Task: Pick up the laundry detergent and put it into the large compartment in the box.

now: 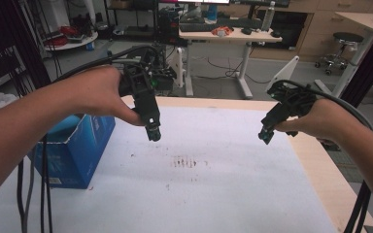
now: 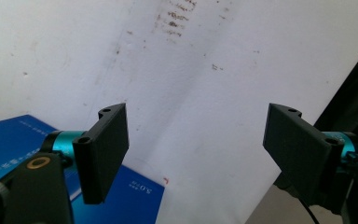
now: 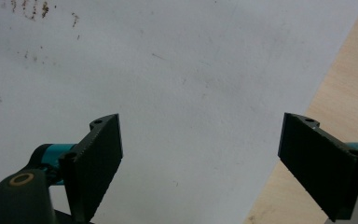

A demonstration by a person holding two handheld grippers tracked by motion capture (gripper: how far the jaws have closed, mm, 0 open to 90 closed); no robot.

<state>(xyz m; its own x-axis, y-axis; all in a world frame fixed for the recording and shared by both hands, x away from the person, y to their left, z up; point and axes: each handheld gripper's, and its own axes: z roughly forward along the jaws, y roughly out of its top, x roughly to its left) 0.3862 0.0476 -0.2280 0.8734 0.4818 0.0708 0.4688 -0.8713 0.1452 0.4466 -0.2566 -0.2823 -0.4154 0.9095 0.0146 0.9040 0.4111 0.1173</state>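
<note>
A wooden-edged table [image 1: 315,170] covered by a white, rust-speckled sheet [image 1: 213,194] carries everything. Two bare forearms come in over it from the near side, each hand gripping a black two-jaw tool.

The left hand [image 1: 94,92] is raised above the sheet's far left part with its wrist bent, so the left gripper [image 1: 153,134] points down and slightly toward the viewer. In the left gripper view its jaws stand wide apart with nothing between them, bare sheet showing in the gap [image 2: 196,135].

The right hand [image 1: 315,119] hovers near the sheet's right edge, with the right gripper [image 1: 266,136] angled down and inward. In the right gripper view its jaws are also spread wide and hold nothing [image 3: 200,154].

The blue cardboard box with white print [image 1: 75,145] stands on the sheet's left side, below and just left of the left gripper, apart from it. The left forearm covers the box's upper left part; in the left gripper view only a corner of it [image 2: 135,193] shows, behind the left jaw. The print is too small to read.

A patch of brown marks [image 1: 183,162] lies on the sheet between the two grippers.
</note>
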